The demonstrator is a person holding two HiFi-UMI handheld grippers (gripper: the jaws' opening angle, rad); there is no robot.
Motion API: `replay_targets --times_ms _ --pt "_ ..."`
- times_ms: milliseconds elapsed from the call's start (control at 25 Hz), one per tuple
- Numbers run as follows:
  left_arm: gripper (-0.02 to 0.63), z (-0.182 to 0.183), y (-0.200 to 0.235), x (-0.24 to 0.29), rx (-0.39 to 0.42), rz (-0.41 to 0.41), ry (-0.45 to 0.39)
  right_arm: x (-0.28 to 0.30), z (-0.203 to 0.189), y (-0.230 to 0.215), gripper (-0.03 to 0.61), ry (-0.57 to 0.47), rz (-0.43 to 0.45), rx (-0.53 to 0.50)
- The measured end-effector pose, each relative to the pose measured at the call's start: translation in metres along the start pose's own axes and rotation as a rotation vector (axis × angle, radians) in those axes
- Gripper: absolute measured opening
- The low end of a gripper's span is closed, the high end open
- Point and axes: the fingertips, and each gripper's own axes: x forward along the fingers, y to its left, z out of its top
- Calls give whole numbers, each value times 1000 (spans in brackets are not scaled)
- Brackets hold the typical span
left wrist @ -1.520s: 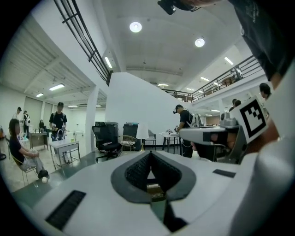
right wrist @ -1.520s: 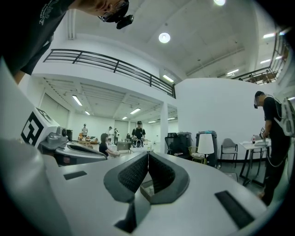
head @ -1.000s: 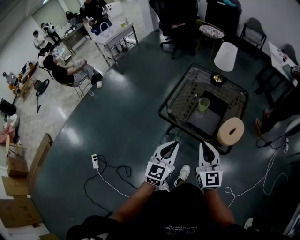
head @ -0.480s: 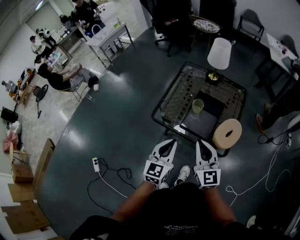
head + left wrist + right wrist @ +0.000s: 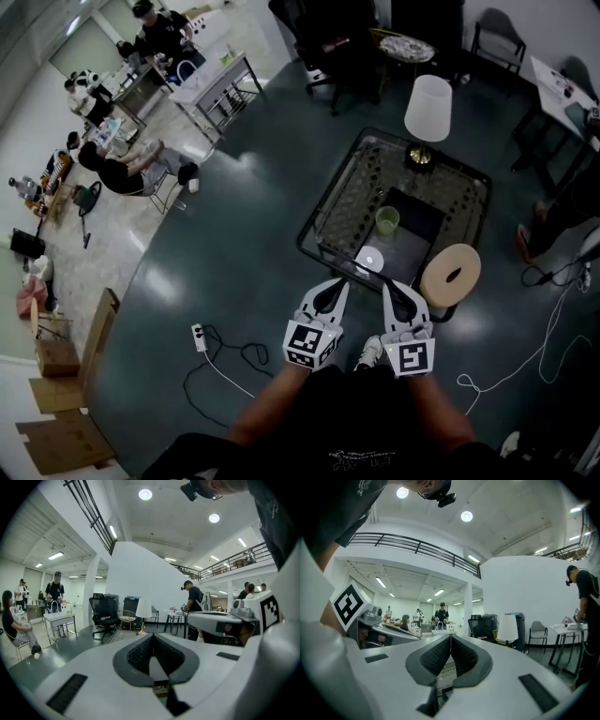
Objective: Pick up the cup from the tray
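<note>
In the head view a light green cup [image 5: 387, 220] stands upright on a dark tray [image 5: 418, 217] on a low glass table [image 5: 338, 206]. Both grippers are held side by side in front of the person's body, short of the table's near edge and well apart from the cup. The left gripper [image 5: 337, 283] is shut and holds nothing. The right gripper [image 5: 389, 284] is also shut and holds nothing. In the left gripper view the jaws [image 5: 153, 637] meet in a point, as they do in the right gripper view [image 5: 451, 637]. Neither gripper view shows the cup.
A white-shaded lamp [image 5: 427, 106] stands at the table's far side. A large tan roll [image 5: 451, 275] lies at its near right corner. A power strip with cable [image 5: 199, 337] lies on the floor to the left. Office chairs [image 5: 330, 42] and desks with people [image 5: 122, 164] stand further back.
The person has stepped closer to the table, which has drifted left in the head view. Both grippers have stayed shut and moved slightly forward.
</note>
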Motion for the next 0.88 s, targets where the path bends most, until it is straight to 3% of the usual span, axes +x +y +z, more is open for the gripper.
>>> replay_targets --times_ms 320,560,880 --pt "9 -1 2 21 13 -16 21 13 -10 -17 9 2 -13 29" --pt "9 4 12 39 -4 -69 -1 30 -16 -25 9 29 -25 36" --pt "8 -2 40 77 0 -175 11 70 -25 -39 9 57 -111 25"
